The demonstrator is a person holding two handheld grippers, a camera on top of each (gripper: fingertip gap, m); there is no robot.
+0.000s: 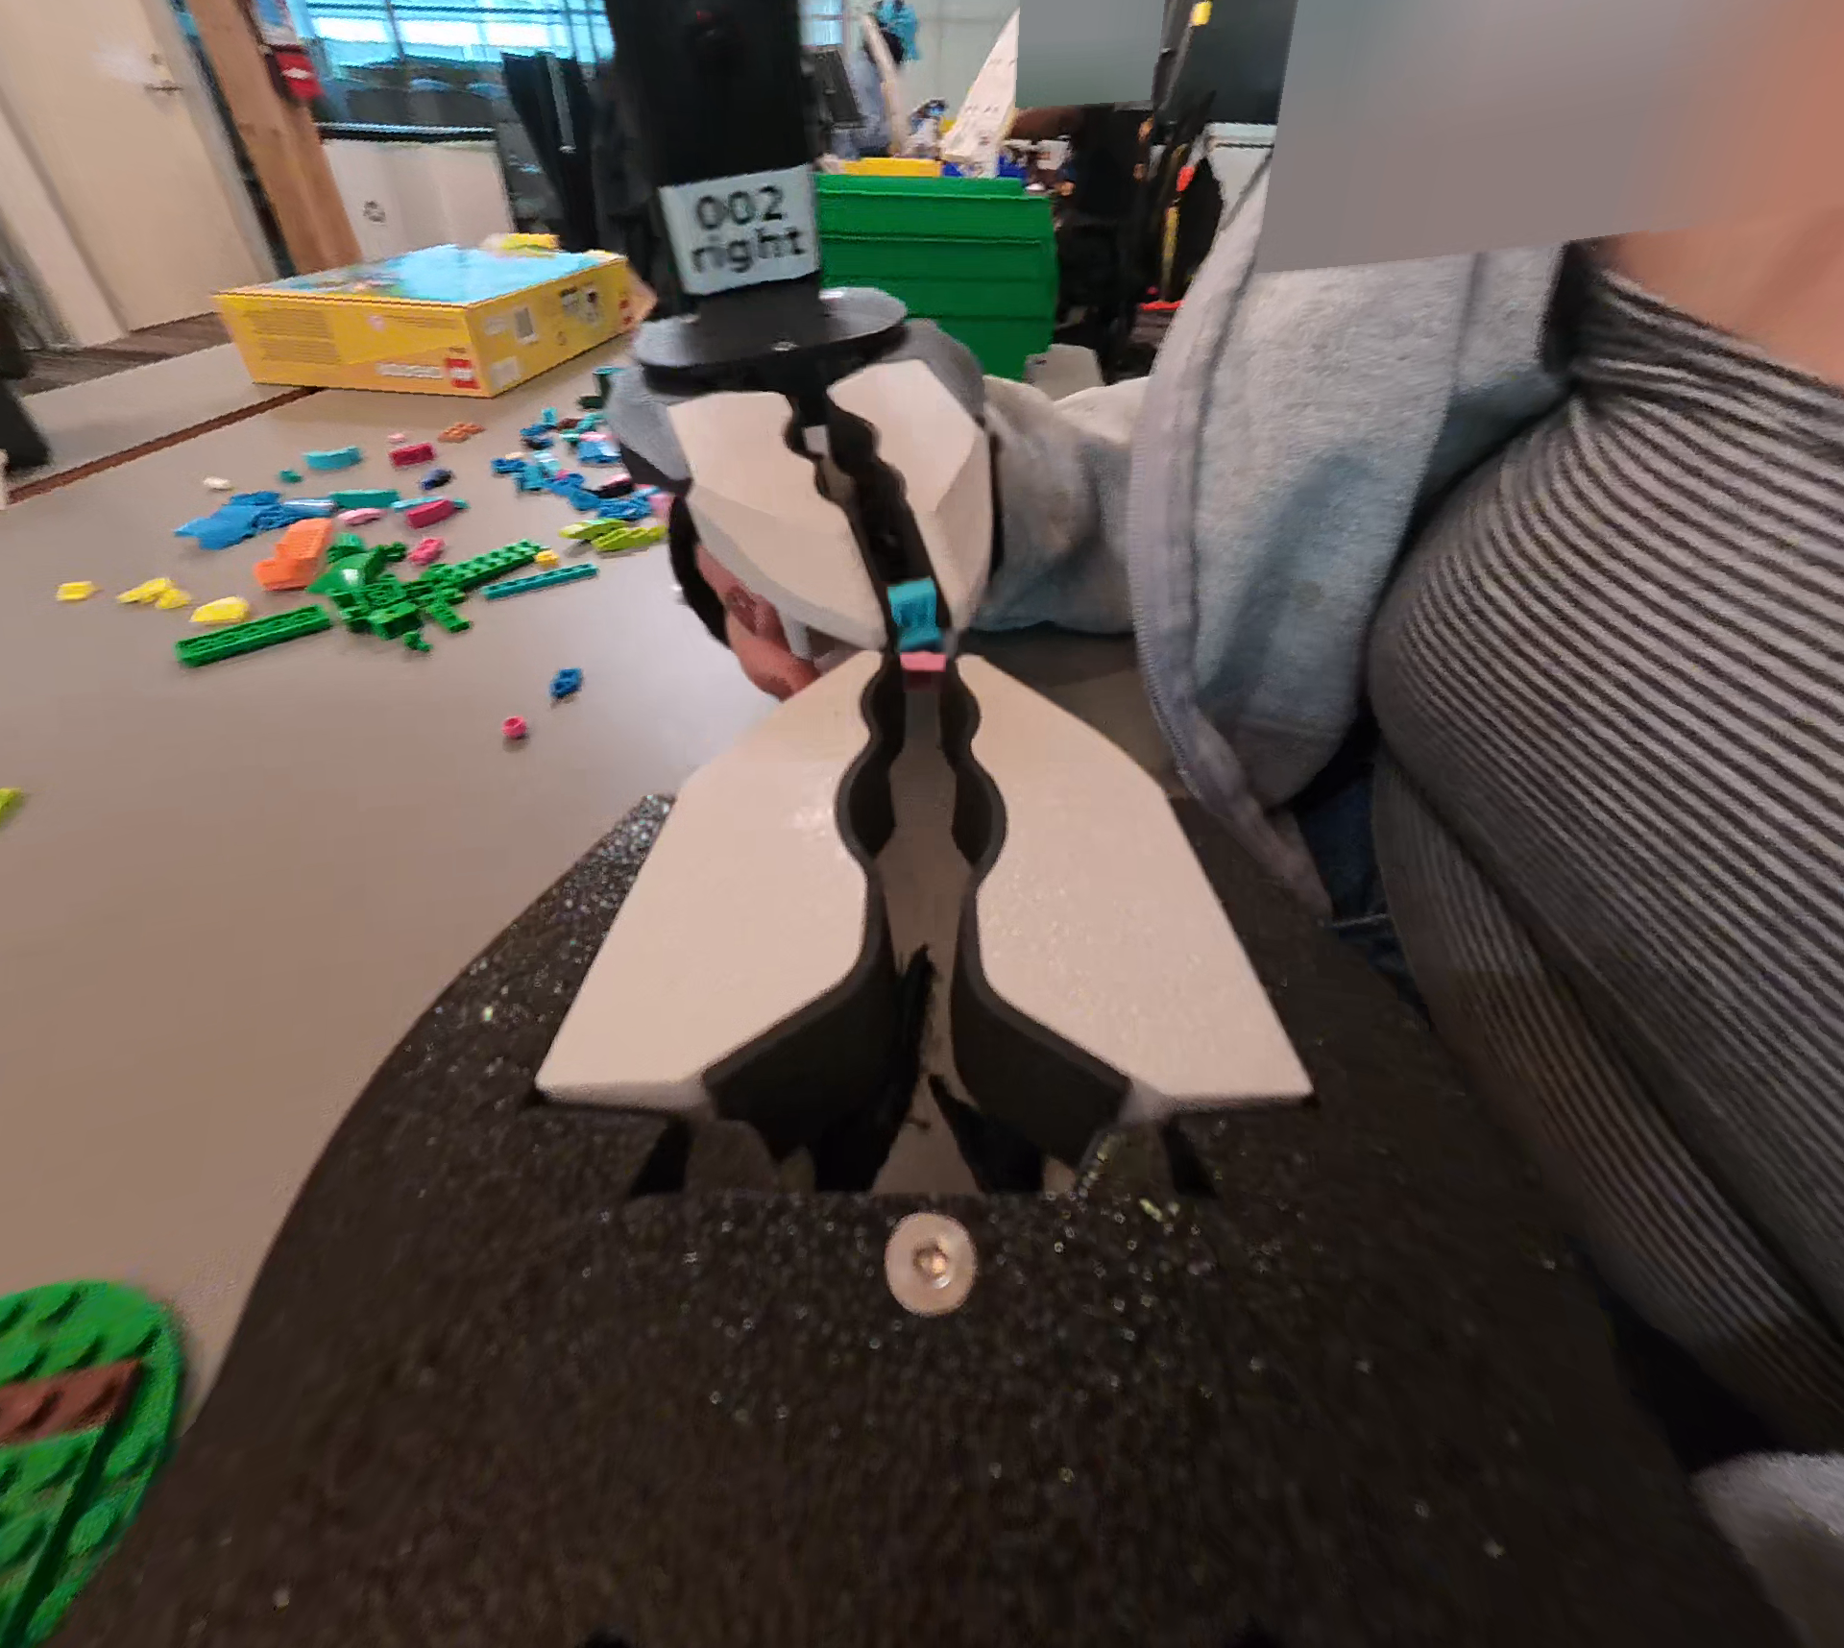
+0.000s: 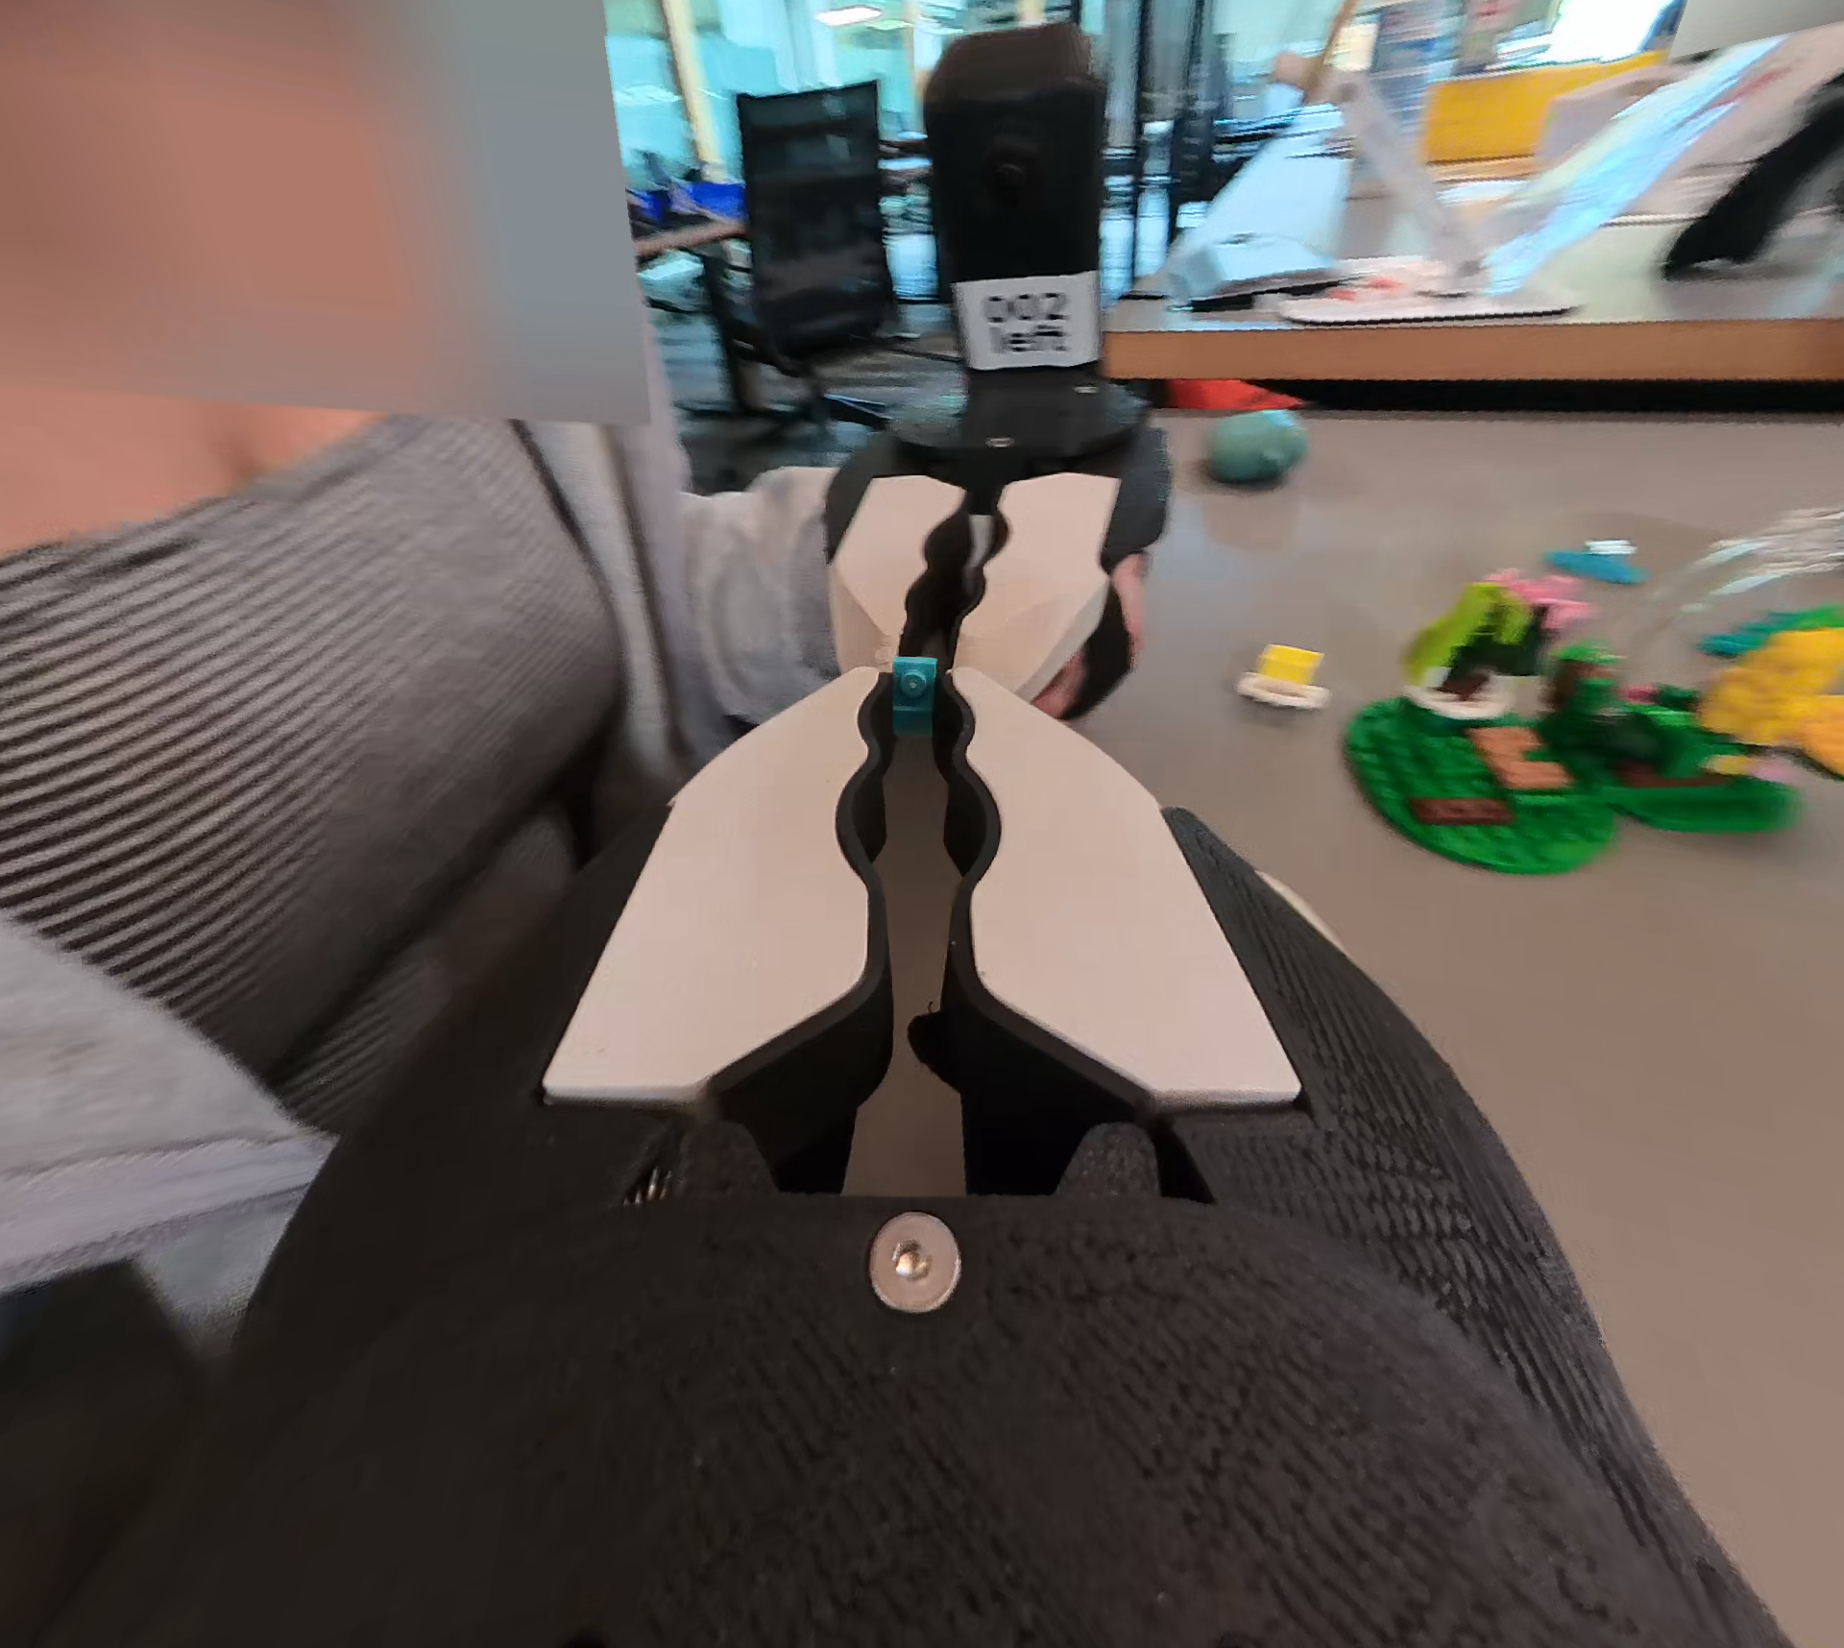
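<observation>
- Closest to you is the black body of your left hand-held gripper (image 1: pixel 920 682). Its two white fingers (image 1: pixel 758 882) reach up the middle of the left wrist view.
- Its tips are pinched on a tiny pink piece (image 1: pixel 923 664). The black pads press it from both sides.
- Your right hand-held gripper (image 2: pixel 913 687) points straight at the left one, tip to tip. Both are up above the desk (image 1: pixel 299 852), right in front of your striped shirt (image 1: pixel 1597 802).
- The right one is clamped on a small teal brick (image 2: pixel 912 702). The brick stands upright between the pads, with one round stud facing the right wrist camera.
- From the left wrist view the teal brick sits just on top of the pink piece. They look like they touch, but that spot is small and a bit blurry, so you can't be sure they are stuck together.
- Lots of loose bricks (image 1: pixel 399 562) lie on the desk past the left fingers: green, blue, pink, yellow and orange. They are well apart from both tips.
- A yellow box (image 1: pixel 419 323) lies flat behind them.
- In the right wrist view a round green plate (image 2: pixel 1557 782) with small plants built on it rests on the desk. A little yellow piece (image 2: pixel 1287 667) sits near it.
</observation>
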